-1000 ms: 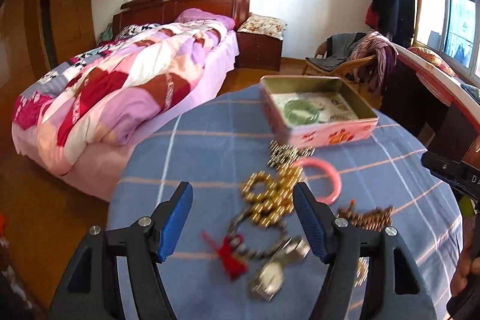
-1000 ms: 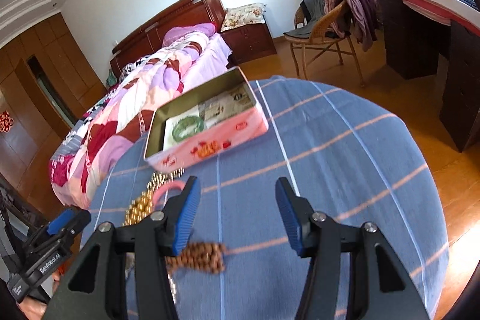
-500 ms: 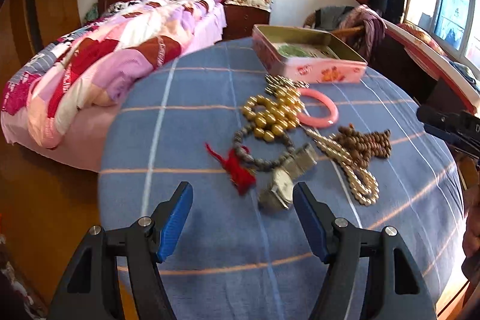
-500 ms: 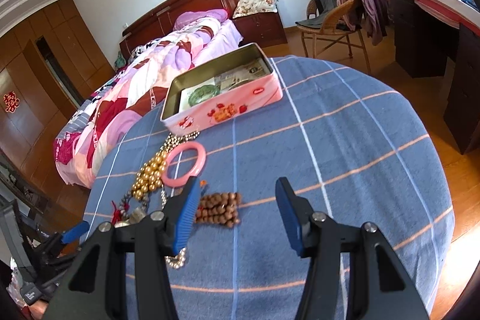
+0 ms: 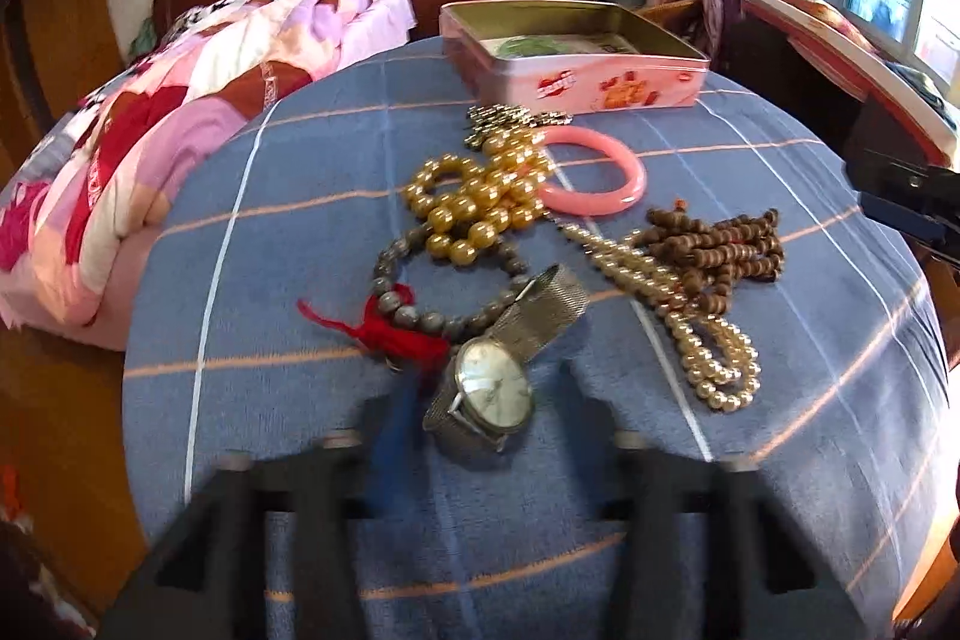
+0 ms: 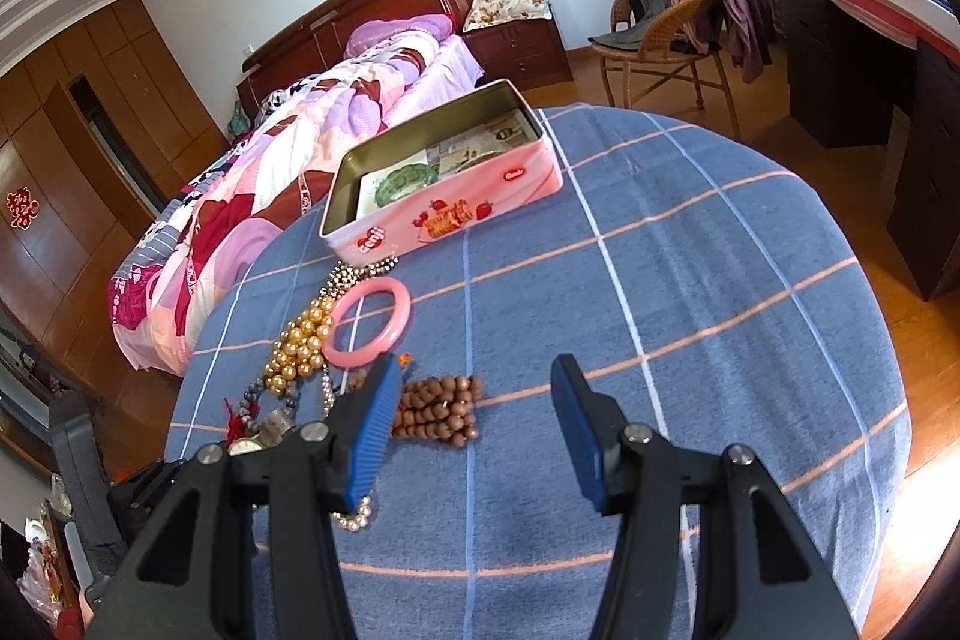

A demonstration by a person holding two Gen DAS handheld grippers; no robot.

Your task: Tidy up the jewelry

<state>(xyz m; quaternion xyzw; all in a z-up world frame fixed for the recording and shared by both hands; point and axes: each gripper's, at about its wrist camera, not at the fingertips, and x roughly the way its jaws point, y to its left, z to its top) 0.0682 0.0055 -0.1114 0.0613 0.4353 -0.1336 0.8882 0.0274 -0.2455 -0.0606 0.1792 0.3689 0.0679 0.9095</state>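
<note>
Jewelry lies heaped on the blue checked counter: wristwatch nearest the blurred left gripper, pink bangle near the far tin. Right gripper fingers spread wide, empty; left fingers' gap cannot be told.

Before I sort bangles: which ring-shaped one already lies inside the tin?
The green bangle lies inside the pink tin; the pink bangle lies outside it on the blue cloth, beside the gold beads.
</note>
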